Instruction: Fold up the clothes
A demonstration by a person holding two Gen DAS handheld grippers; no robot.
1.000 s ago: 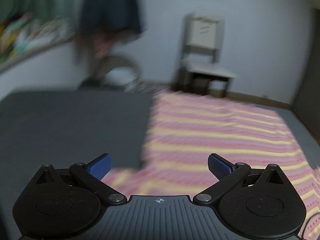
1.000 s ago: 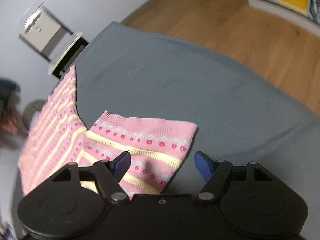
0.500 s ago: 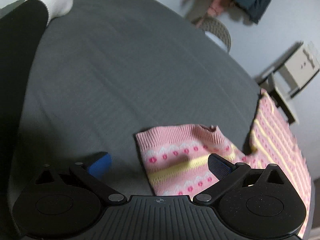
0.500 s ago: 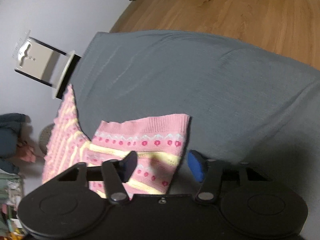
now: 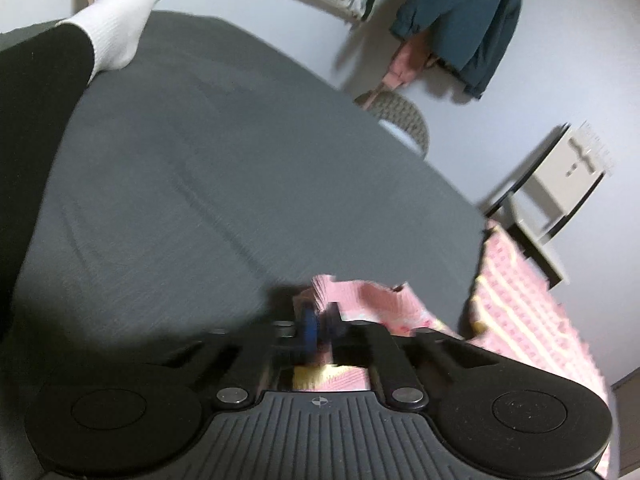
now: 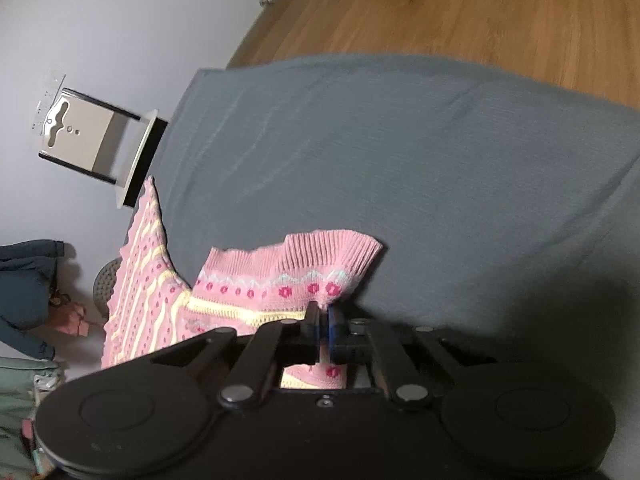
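Observation:
A pink knitted sweater [image 6: 256,292] with yellow stripes and red dots lies on a grey sheet [image 6: 400,160]. My right gripper [image 6: 323,326] is shut on the ribbed cuff end of one sleeve, which bunches up at the fingertips. In the left wrist view the same sweater [image 5: 520,300] spreads to the right, and my left gripper [image 5: 318,330] is shut on the ribbed edge of the other sleeve [image 5: 360,300]. This view is blurred by motion. Both sleeve ends are lifted slightly off the grey sheet [image 5: 200,180].
A person's leg in dark trousers and a white sock [image 5: 132,12] rests on the sheet at the left. A small white stool [image 5: 560,184] and a woven basket [image 5: 400,116] stand by the wall; a dark garment [image 5: 472,20] hangs there. Wooden floor [image 6: 480,12] lies beyond the sheet.
Both grippers have come down on the sleeve ends and gone from open to shut on them. The cuffs now bunch up at the fingertips.

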